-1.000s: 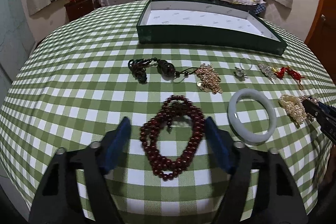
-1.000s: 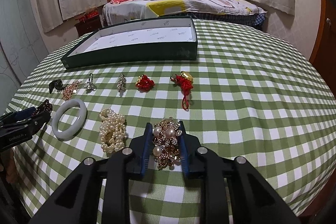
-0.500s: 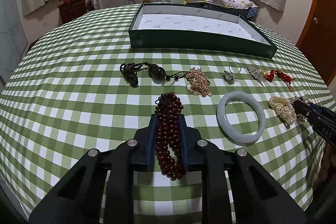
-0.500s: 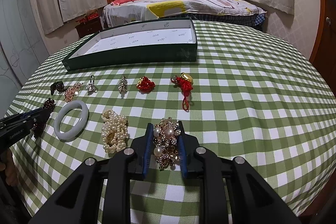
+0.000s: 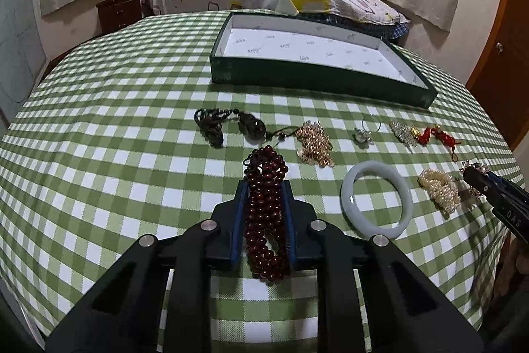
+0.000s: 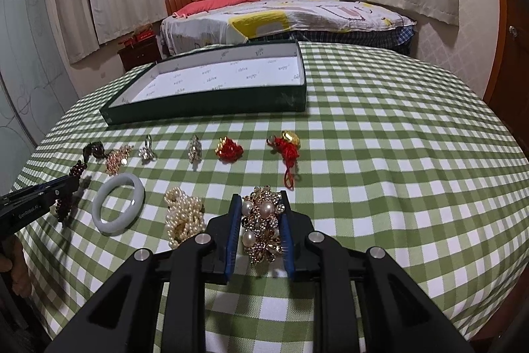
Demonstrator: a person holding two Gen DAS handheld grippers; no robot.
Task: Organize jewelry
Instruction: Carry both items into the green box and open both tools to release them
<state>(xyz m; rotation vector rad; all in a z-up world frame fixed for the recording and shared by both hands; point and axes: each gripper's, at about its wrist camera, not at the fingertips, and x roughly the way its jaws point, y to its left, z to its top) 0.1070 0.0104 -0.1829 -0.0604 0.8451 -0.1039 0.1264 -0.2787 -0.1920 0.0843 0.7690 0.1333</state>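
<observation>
My left gripper (image 5: 263, 187) is shut on a dark red bead bracelet (image 5: 265, 204), bunched between the blue pads and lifted a little off the checked cloth. My right gripper (image 6: 260, 199) is shut on a gold and pearl brooch (image 6: 262, 227), raised just above the table. The open green box with a white lining (image 5: 317, 50) stands at the far side, empty; it also shows in the right wrist view (image 6: 211, 81). The right gripper shows at the left wrist view's right edge (image 5: 496, 197), and the left gripper at the right wrist view's left edge (image 6: 36, 197).
On the cloth lie a white jade bangle (image 5: 377, 199), a pearl strand (image 5: 439, 191), a gold coin cluster (image 5: 314, 143), a dark cord pendant (image 5: 228, 124), a ring (image 5: 362, 134), a crystal brooch (image 6: 195, 149) and red knot charms (image 6: 229, 149). A bed stands behind the table.
The left gripper closed on the red bead bracelet, bunching it, and raised it slightly. The right gripper kept its hold on the brooch and lifted a little.
</observation>
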